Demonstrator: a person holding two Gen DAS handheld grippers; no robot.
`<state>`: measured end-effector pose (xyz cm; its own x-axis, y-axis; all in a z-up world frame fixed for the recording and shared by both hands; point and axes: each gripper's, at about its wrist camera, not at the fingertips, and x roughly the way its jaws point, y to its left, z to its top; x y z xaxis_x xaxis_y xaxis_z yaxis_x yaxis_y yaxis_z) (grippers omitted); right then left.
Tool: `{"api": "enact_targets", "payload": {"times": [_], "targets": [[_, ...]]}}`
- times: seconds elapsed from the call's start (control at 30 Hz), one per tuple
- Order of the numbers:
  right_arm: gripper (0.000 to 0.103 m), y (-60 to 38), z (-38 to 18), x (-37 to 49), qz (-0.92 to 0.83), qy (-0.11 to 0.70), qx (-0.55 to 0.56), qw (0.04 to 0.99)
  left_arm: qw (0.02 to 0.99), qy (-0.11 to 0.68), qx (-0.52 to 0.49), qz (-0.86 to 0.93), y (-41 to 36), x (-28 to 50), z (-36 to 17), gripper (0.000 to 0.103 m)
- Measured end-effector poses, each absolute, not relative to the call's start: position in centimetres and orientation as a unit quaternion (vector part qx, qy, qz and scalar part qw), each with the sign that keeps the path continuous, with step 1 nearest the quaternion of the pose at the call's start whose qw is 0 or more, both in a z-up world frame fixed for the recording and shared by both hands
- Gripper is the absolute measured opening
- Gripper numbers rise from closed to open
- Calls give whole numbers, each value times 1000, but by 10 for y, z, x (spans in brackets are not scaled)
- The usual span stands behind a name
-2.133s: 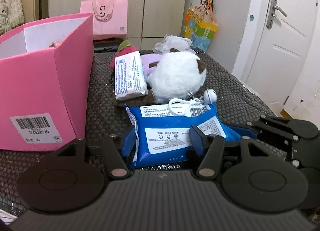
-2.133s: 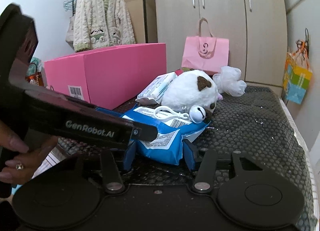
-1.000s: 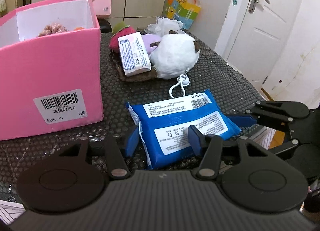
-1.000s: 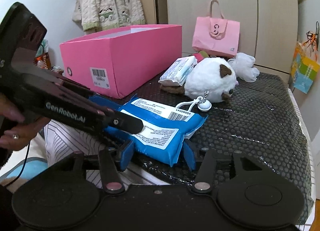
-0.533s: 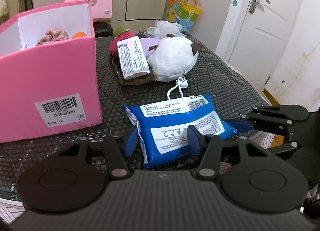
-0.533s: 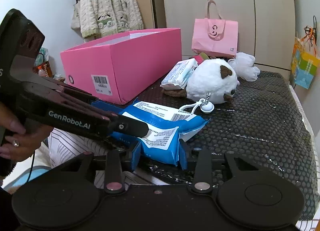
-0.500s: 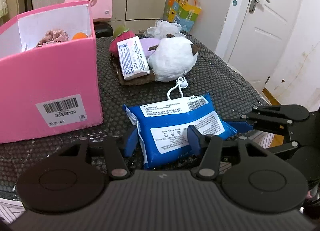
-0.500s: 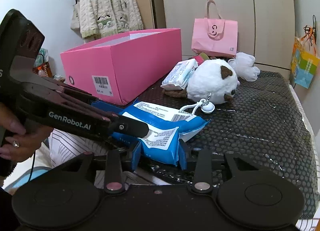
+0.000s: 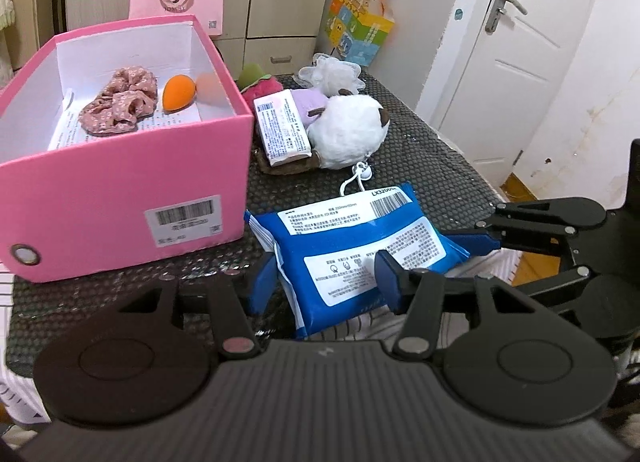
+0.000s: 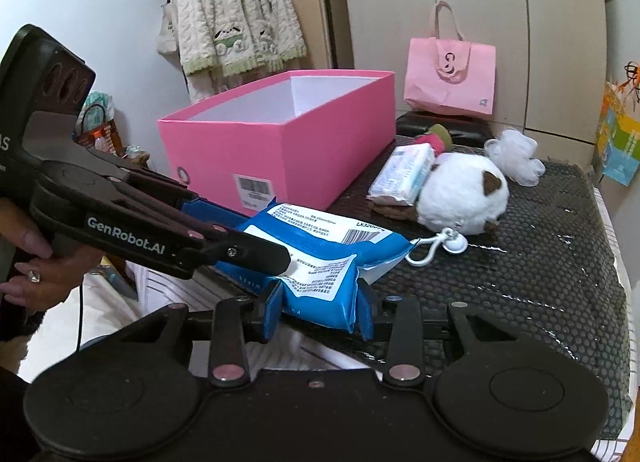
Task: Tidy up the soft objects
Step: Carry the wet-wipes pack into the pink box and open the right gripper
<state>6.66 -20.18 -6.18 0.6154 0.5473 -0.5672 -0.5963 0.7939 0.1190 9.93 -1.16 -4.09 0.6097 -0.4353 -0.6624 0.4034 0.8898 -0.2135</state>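
A blue wipes pack point(image 9: 360, 246) hangs just above the black mat, held from two sides. My left gripper point(image 9: 326, 282) is shut on its near end, blue pads against both sides. My right gripper point(image 10: 320, 308) is shut on the pack point(image 10: 320, 262) at its other end, squeezing it narrow. The left gripper's fingers point(image 10: 240, 248) reach in from the left in the right wrist view. Left of the pack stands the open pink box point(image 9: 120, 190), holding a floral scrunchie point(image 9: 120, 106) and an orange sponge point(image 9: 179, 92).
Behind the pack lie a white plush point(image 9: 348, 134) with a keyring point(image 9: 358, 178), a tissue pack point(image 9: 282, 132), a red plush point(image 9: 260, 82) and a white mesh pouf point(image 9: 332, 74). A pink bag point(image 10: 448, 78) stands behind. A hand point(image 10: 36, 270) grips the left tool.
The right jaws have closed in on the pack's end. Both grippers have risen with the pack, and the inside of the pink box has come into view.
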Motion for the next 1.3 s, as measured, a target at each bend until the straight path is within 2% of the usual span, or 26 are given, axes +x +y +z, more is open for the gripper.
{"api": "enact_targets", "payload": {"times": [0.3,0.83,1.07,1.3], "targets": [[43,-168,-29,51,339,296,-73,890,898,375,-14,-230,21,79,-9,52],[43,-107,43,59,375,219,-127,892,939,292,5,-182,78,63,58,52],[43,-90,56,89,374,223,-131,891,940,291,-2,-176,94,95,66,52],[44,-77,50,143,374,259,-106,884,926,334,-25,-175,107,157,56,52]]}}
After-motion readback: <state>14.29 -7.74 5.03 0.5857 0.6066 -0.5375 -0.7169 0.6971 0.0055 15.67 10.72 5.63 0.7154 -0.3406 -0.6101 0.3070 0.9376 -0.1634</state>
